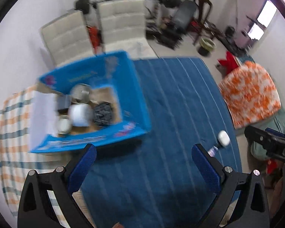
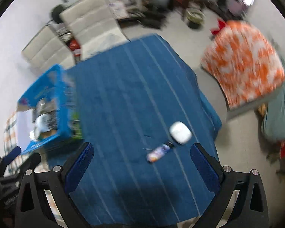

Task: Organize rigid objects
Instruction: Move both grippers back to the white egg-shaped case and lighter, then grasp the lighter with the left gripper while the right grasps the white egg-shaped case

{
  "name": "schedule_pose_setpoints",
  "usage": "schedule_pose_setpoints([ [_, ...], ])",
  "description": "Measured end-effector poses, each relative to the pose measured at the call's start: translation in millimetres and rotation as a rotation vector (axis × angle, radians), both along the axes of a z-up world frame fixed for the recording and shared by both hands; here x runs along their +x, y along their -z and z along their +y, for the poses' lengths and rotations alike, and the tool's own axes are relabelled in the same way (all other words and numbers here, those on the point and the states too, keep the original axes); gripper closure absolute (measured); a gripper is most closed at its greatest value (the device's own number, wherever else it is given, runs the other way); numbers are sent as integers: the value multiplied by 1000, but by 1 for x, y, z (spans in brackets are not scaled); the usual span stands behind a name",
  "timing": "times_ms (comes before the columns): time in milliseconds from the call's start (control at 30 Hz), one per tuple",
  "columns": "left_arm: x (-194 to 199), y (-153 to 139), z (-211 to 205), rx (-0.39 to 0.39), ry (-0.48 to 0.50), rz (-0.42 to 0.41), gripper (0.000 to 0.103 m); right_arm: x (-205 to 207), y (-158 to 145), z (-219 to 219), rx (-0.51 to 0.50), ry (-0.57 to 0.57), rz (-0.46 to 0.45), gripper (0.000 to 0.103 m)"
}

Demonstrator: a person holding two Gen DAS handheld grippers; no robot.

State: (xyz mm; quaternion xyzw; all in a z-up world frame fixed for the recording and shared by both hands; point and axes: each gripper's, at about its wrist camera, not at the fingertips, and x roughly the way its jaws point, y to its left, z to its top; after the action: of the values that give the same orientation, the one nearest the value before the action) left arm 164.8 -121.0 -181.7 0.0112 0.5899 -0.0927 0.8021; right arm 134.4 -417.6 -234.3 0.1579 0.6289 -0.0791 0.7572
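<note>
A blue cardboard box (image 1: pixel 134 98) stands at the left of a blue striped cloth (image 1: pixel 171 114) and holds several objects, among them a white round one (image 1: pixel 80 115) and a dark one (image 1: pixel 102 114). A white case (image 2: pixel 180 132) and a small printed tube (image 2: pixel 157 153) lie on the cloth (image 2: pixel 127 104), just ahead of my right gripper (image 2: pixel 142 158), which is open and empty. My left gripper (image 1: pixel 145 158) is open and empty, right of the box's near corner. The case (image 1: pixel 223 137) shows in the left wrist view too. The box (image 2: pixel 60 102) shows at the left in the right wrist view.
A checked cloth (image 1: pixel 11 133) lies under the box's left side. Two white chairs (image 1: pixel 121 20) stand behind the table. An orange-and-white patterned cushion (image 1: pixel 250 93) sits at the right. Exercise gear (image 1: pixel 180 15) clutters the far floor.
</note>
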Motion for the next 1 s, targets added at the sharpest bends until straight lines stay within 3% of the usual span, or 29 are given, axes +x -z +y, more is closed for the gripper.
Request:
schedule_pose_setpoints([
  [100,4,31,-48,5,73,35,0,-3,38,-34,32,48,57,1],
  [133,5,41,-62,14,97,50,0,-4,53,-46,31,62,77,6],
  [233,7,76,-113,15,193,111,0,-4,89,-63,31,62,133,33],
  [367,3,120,-171,51,339,157,1,-8,124,-86,54,94,165,34],
  [400,2,129,-183,62,368,164,6,-9,129,-90,58,105,168,34],
  [467,1,144,-200,51,415,184,15,-12,140,-99,78,125,173,34],
  [633,0,179,-233,48,483,255,16,-18,159,-117,79,151,188,34],
  [667,0,183,-236,52,493,262,18,-19,162,-119,75,153,194,34],
  [700,-1,189,-242,63,506,271,31,-20,163,-121,79,154,195,34],
  [733,-3,193,-244,72,514,283,38,-20,165,-123,83,154,196,34],
  [867,-6,196,-252,84,523,267,40,-16,168,-124,83,143,190,34],
  [933,-8,195,-254,107,518,250,47,-13,168,-120,82,134,187,34],
  [1000,-7,195,-253,136,500,233,66,-7,168,-117,79,118,183,34],
])
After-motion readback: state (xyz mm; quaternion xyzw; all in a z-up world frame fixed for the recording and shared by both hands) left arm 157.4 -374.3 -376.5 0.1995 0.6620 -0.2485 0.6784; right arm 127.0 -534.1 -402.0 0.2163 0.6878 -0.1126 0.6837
